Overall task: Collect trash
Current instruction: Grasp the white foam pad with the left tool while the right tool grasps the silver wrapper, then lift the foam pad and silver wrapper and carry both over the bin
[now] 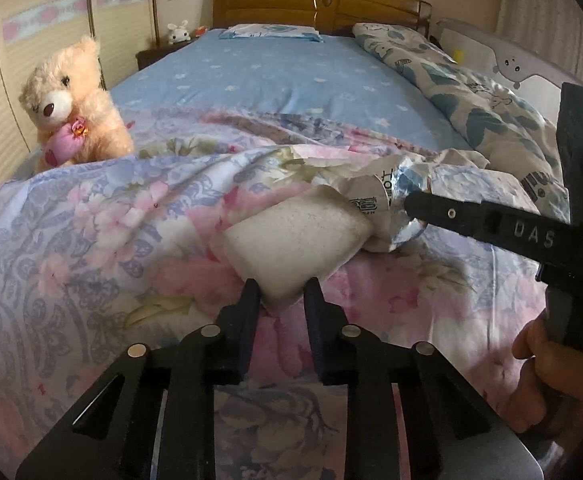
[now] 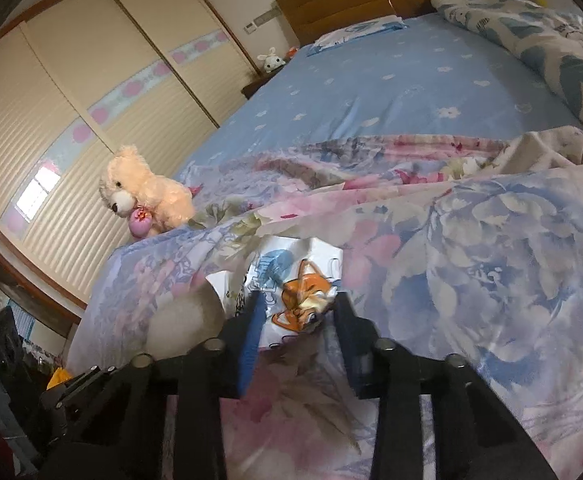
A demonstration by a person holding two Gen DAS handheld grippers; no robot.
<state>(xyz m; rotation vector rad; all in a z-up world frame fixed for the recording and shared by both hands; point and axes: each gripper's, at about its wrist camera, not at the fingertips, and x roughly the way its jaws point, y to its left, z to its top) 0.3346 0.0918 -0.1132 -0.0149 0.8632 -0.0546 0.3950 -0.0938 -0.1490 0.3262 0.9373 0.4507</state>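
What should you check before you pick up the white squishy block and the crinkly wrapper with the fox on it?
1. Left gripper lined up with the white foam block: ok, its near corner sits between the open jaws.
2. Left jaws closed on the block: not ok, not yet.
3. Right gripper around the crinkly fox wrapper: ok, a finger on each side.
4. Right grip firm: cannot tell.
5. Floral quilt clear of the fingers: cannot tell, the fabric lies right underneath.
6. Teddy bear out of the way: ok, off at the bed's edge.
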